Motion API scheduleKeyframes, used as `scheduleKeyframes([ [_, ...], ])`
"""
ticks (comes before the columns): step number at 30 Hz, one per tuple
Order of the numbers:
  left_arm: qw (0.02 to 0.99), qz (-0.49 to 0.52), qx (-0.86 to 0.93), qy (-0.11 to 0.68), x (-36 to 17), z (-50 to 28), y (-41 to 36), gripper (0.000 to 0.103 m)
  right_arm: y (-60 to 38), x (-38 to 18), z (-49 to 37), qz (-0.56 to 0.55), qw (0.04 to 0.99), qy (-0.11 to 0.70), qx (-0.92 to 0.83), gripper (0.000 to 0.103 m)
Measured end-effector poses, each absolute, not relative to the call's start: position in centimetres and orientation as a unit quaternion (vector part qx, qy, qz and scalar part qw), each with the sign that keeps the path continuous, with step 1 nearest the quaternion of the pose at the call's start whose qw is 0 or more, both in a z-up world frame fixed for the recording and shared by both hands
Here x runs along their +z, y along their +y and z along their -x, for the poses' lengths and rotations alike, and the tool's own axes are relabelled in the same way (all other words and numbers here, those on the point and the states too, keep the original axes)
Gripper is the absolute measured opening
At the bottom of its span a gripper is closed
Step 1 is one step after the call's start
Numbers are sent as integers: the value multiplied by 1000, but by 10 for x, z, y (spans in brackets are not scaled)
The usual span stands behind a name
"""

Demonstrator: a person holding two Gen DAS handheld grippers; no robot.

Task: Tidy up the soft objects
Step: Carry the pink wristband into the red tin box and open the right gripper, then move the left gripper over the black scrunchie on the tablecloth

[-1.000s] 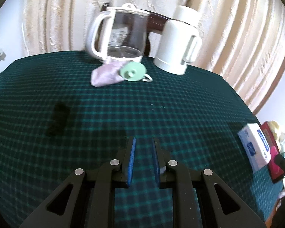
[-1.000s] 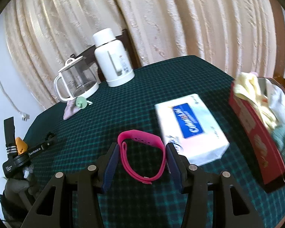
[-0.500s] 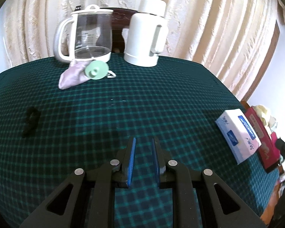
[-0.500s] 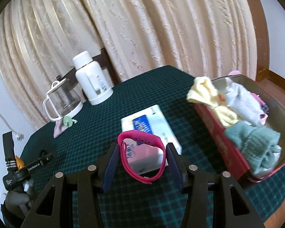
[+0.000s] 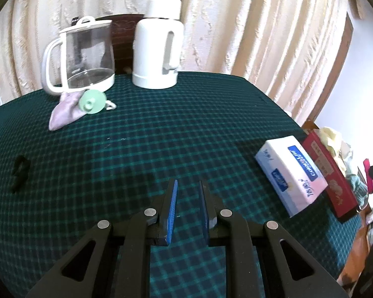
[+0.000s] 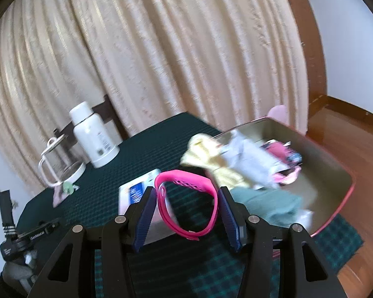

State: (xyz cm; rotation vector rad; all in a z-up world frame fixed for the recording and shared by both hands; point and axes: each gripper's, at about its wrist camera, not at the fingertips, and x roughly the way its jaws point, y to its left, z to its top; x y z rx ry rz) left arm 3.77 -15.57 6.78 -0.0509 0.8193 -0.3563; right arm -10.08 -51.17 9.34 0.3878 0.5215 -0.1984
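Right gripper (image 6: 186, 193) is pinching the pink band (image 6: 186, 204) between its jaws, loop held up off the counter (image 6: 107, 193). Versus half a second ago it has risen and swung toward the red box (image 6: 335, 213): the box now fills the right half of the right wrist view, and the band hangs near its front corner, over the gap between the box and the tissue pack (image 6: 136, 191). Frame is motion-blurred, so I can't tell whether the band is already above the box rim.

Inside the box: yellow cloth (image 6: 206, 154), white cloth (image 6: 251, 159), green cloth (image 6: 268, 203), something pink (image 6: 283, 171) toward the back.

Left gripper (image 5: 187, 191) hovers low over the counter (image 5: 161, 136), jaws slightly spread with a narrow gap, holding nothing. Its view has panned right since the earlier frame: the tissue pack (image 5: 291, 173) and red box (image 5: 330, 173) sit further into frame.

Unmoved at the far edge: glass kettle (image 5: 82, 54), white flask (image 5: 159, 44), lilac cloth (image 5: 64, 110) with a green lid (image 5: 92, 101) touching it in front of the kettle. Small black item (image 5: 20, 171) lies at the left.
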Motion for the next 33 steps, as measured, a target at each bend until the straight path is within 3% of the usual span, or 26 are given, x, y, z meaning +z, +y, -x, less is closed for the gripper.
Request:
scheduleKeyframes([
  [11, 900, 6, -196, 389, 78, -31, -192, 17, -564, 85, 115, -215, 932, 245, -157, 55],
  [19, 900, -6, -206, 383, 86, -24, -211, 17, -587, 65, 113, -226, 920, 262, -183, 68],
  [33, 894, -36, -246, 372, 99, -13, -263, 17, -601, 70, 142, -233, 927, 229, -185, 70],
])
